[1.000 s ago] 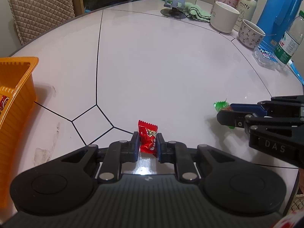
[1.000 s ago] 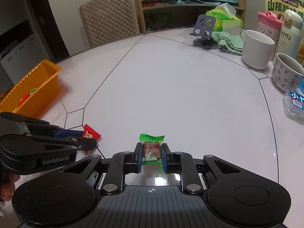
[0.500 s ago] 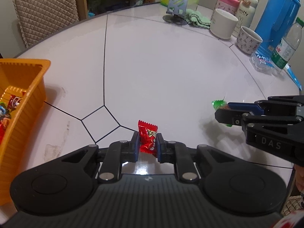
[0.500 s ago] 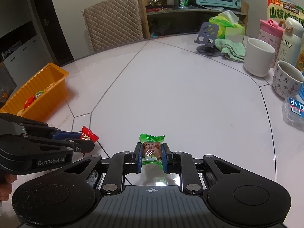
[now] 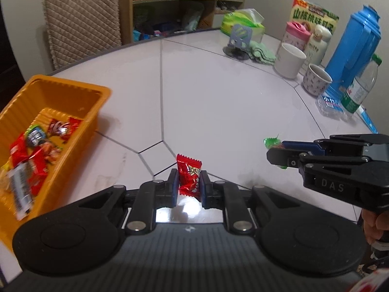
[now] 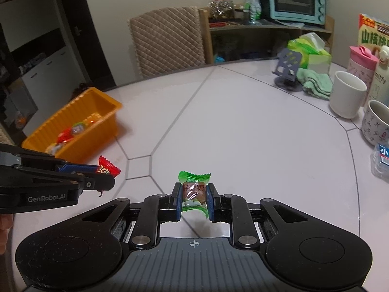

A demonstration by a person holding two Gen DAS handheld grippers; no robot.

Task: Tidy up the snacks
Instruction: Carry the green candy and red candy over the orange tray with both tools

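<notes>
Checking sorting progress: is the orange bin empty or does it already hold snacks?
Holds snacks. The orange bin has several wrapped candies on its floor, mostly red, well below the rim.

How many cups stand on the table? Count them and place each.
2, not counting the bottles: a plain white cup at the table's far right, and a patterned cup beside it, nearer the camera. Others may be out of frame.

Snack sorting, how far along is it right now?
Partly done: the orange bin already holds several wrapped snacks. In hand: the left gripper is shut on a red candy, and the right gripper is shut on a green candy, both off the table. Left: dropping these two into the bin. No other loose snacks show on the table.
</notes>
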